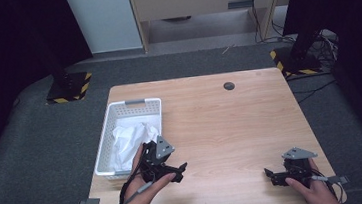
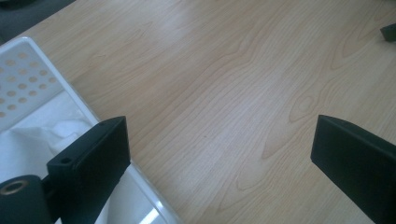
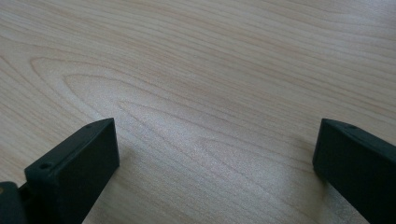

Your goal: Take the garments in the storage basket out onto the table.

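While both hands rest low at the near edge of the table [image 1: 221,128], the left tongs [image 1: 178,171] sit just beside the near right corner of a white perforated basket [image 1: 104,154], jaws wide apart and holding nothing. In the left gripper view the tongs [image 2: 219,154] hang over bare wood, with one jaw over the basket rim [image 2: 79,95] and the white cloth [image 2: 28,144] inside it showing behind that jaw. The cloth [image 1: 130,142] lies crumpled in the basket, filling most of its near half, not touched by either tongs. The right tongs [image 1: 270,174] are well apart from the basket, near the table's near right corner, jaws pointing left. In the right gripper view these tongs [image 3: 217,154] are spread wide over plain wood grain, nothing between them. A small dark round grommet [image 1: 228,86] sits near the far edge of the table. Grey carpet floor [image 1: 32,146] surrounds the table.
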Demonstrator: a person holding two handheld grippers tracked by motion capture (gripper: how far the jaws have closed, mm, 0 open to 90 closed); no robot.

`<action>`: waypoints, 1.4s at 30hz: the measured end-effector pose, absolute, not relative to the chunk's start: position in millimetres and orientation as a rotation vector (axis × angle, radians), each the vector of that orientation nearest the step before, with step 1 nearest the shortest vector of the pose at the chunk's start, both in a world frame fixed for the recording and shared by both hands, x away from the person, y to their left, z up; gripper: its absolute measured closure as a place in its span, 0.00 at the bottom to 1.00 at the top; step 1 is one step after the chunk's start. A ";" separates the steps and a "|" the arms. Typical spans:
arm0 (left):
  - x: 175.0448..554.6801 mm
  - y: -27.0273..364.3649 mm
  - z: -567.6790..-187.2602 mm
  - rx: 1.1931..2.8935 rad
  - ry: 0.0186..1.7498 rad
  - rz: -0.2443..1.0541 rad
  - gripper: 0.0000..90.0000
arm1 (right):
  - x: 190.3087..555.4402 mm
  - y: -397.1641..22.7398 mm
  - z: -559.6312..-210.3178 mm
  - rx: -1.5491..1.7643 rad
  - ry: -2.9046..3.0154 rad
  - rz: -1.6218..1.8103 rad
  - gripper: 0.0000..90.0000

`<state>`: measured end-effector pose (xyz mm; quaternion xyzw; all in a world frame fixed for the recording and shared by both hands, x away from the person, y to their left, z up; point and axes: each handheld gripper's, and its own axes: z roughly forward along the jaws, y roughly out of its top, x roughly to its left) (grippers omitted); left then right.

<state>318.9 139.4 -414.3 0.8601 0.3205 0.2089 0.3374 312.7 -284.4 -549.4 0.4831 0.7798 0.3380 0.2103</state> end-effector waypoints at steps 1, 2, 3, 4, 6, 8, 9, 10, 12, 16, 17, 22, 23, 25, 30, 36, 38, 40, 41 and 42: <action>319.4 140.7 -413.5 2.242 0.841 0.546 0.04 | 312.7 -284.5 -549.4 1.342 2.168 0.940 0.01; 320.0 142.7 -412.4 2.240 0.849 0.549 0.04 | 312.7 -284.4 -549.4 1.343 2.168 0.940 0.01; 320.4 143.6 -412.0 2.237 0.851 0.549 0.04 | 312.7 -284.5 -549.4 1.342 2.169 0.940 0.01; 321.0 144.9 -411.5 2.234 0.853 0.546 0.04 | 312.7 -284.5 -549.4 1.342 2.169 0.940 0.01; 323.1 148.7 -410.6 2.234 0.865 0.552 0.04 | 312.7 -284.5 -549.3 1.341 2.170 0.940 0.01; 325.0 151.5 -410.0 2.242 0.868 0.552 0.04 | 312.8 -284.5 -549.4 1.340 2.171 0.941 0.01; 326.4 153.1 -409.9 2.243 0.872 0.553 0.04 | 312.8 -284.5 -549.4 1.339 2.172 0.941 0.01; 328.3 155.5 -409.3 2.240 0.878 0.557 0.04 | 312.9 -284.6 -549.4 1.338 2.172 0.941 0.01; 332.1 159.7 -409.2 2.235 0.886 0.554 0.04 | 312.8 -284.5 -549.3 1.339 2.172 0.941 0.01; 341.3 172.7 -410.6 2.221 0.931 0.554 0.04 | 312.9 -284.6 -549.3 1.339 2.172 0.942 0.01; 343.7 176.5 -410.1 2.220 0.940 0.560 0.04 | 312.8 -284.5 -549.3 1.339 2.172 0.941 0.01; 355.8 193.5 -406.4 2.209 1.002 0.602 0.04 | 312.8 -284.6 -549.3 1.339 2.172 0.941 0.01; 358.5 196.4 -406.2 2.211 1.006 0.601 0.04 | 312.8 -284.5 -549.3 1.339 2.172 0.941 0.01; 364.3 202.0 -407.0 2.216 1.021 0.602 0.04 | 312.8 -284.5 -549.3 1.339 2.172 0.941 0.01; 377.5 212.6 -410.9 2.230 1.052 0.600 0.04 | 313.0 -284.5 -549.3 1.340 2.172 0.941 0.01; 388.9 216.7 -408.3 2.240 1.073 0.585 0.04 | 313.6 -284.2 -549.3 1.341 2.173 0.941 0.01; 393.7 217.8 -405.8 2.243 1.082 0.588 0.04 | 313.7 -284.2 -549.3 1.340 2.173 0.941 0.01; 395.6 218.5 -403.5 2.240 1.085 0.591 0.04 | 313.7 -284.2 -549.3 1.340 2.173 0.941 0.01; 395.6 218.5 -403.5 2.240 1.085 0.591 0.04 | 313.7 -284.2 -549.3 1.340 2.173 0.941 0.01; 396.6 219.4 -401.5 2.236 1.088 0.594 0.04 | 313.6 -284.2 -549.3 1.340 2.173 0.941 0.01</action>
